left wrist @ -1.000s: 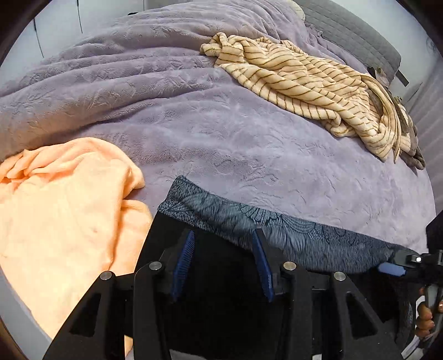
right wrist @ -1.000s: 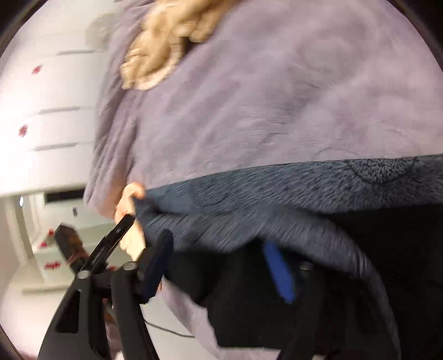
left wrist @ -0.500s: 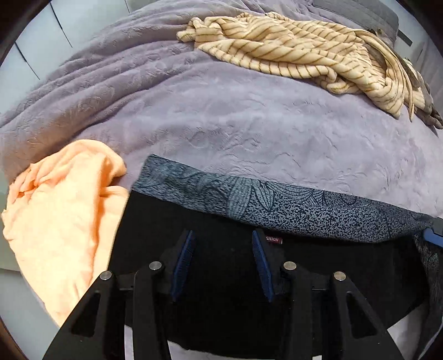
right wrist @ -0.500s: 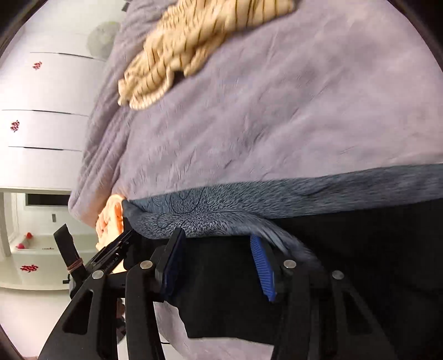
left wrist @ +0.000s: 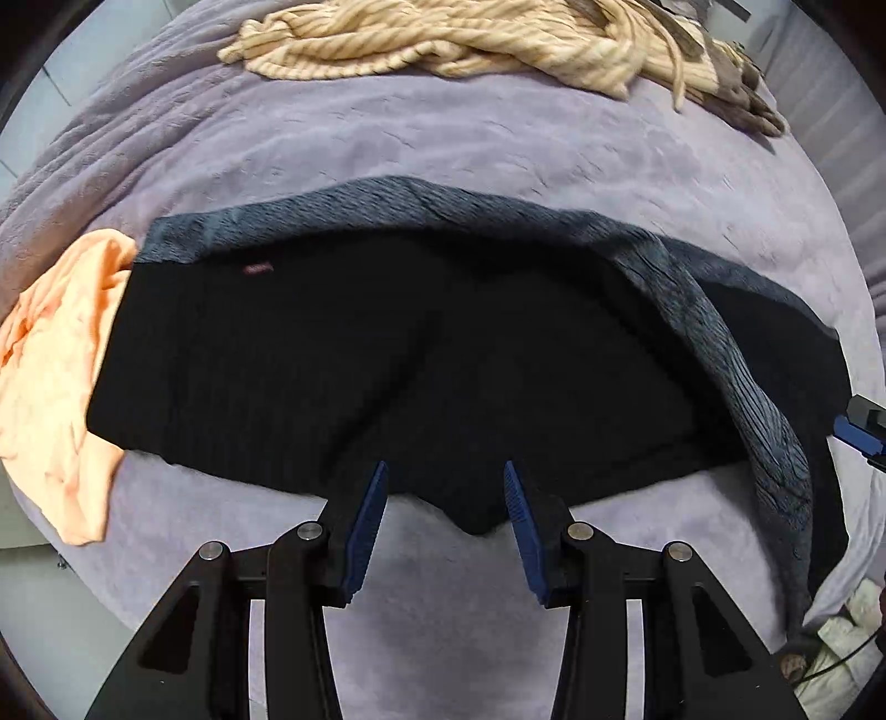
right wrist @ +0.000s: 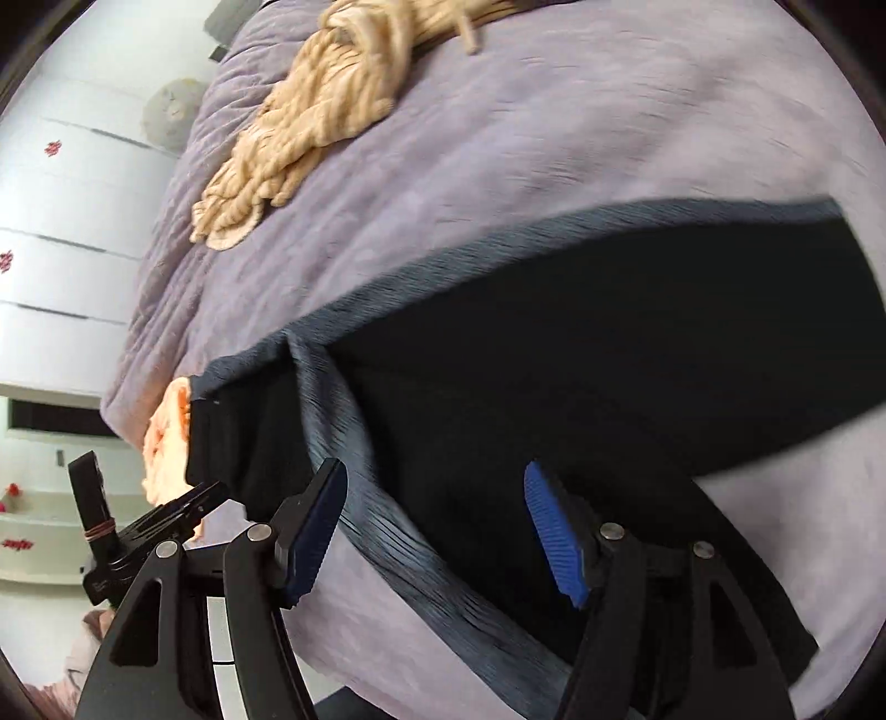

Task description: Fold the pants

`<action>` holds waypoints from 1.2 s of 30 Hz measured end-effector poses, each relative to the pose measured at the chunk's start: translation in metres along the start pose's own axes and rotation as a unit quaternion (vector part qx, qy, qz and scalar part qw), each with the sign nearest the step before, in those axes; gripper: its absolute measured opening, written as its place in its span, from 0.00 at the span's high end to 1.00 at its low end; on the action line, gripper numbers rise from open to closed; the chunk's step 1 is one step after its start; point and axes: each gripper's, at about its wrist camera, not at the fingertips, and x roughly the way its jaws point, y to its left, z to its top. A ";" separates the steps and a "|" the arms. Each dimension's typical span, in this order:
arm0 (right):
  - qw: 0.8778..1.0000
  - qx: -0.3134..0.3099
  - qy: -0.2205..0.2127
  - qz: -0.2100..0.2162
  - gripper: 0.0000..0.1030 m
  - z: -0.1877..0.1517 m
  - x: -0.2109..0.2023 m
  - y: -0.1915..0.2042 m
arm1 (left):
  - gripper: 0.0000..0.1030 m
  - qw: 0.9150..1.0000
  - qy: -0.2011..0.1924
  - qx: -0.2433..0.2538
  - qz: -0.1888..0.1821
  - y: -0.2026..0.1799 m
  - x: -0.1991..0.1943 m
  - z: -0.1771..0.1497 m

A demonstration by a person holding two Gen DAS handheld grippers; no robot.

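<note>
Black pants with a grey patterned band lie spread across the purple blanket. My left gripper hovers at the pants' near edge, pointing down. Its jaws stand apart, and a tip of black cloth lies below them without being pinched. In the right wrist view the pants run from the left to the right edge. My right gripper is over them with its jaws opening. The grey band passes under its left finger, and the pads do not press on it. Each gripper shows at the edge of the other's view.
An orange garment lies against the left end of the pants. A beige striped garment is bunched at the far side of the bed. White cupboard fronts stand beyond the bed's left side. The bed edge and floor are at the lower right.
Both grippers have drawn back toward the near side of the bed. The pants now show spread out full width. The left jaws, earlier over black cloth, now sit at its near edge.
</note>
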 end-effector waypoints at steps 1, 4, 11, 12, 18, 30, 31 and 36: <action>1.000 0.016 -0.007 0.000 0.32 -0.009 -0.009 -0.013 | 0.56 1.000 0.006 0.011 -0.008 -0.013 0.001 -0.004; 0.998 0.063 -0.026 -0.005 0.32 -0.034 -0.026 -0.046 | 0.56 0.998 0.020 0.048 -0.036 -0.042 0.006 -0.009; 0.978 0.190 -0.079 0.005 0.32 -0.122 -0.058 -0.115 | 0.56 0.975 0.060 0.127 -0.169 -0.122 0.034 -0.008; 0.973 0.215 -0.087 0.000 0.32 -0.140 -0.063 -0.127 | 0.56 0.971 0.063 0.134 -0.185 -0.133 0.037 -0.009; 0.949 0.296 -0.098 0.043 0.32 -0.205 -0.056 -0.165 | 0.56 0.958 0.082 0.164 -0.222 -0.169 0.056 -0.018; 0.918 0.324 -0.117 0.198 0.87 -0.195 -0.054 -0.168 | 0.56 0.951 0.075 0.176 -0.242 -0.179 0.046 -0.019; 0.918 0.315 -0.122 0.208 0.87 -0.186 -0.063 -0.166 | 0.56 0.952 0.063 0.174 -0.244 -0.179 0.038 -0.015; 0.911 0.283 -0.152 0.260 0.87 -0.104 -0.092 -0.167 | 0.56 0.958 0.037 0.157 -0.238 -0.198 0.023 0.016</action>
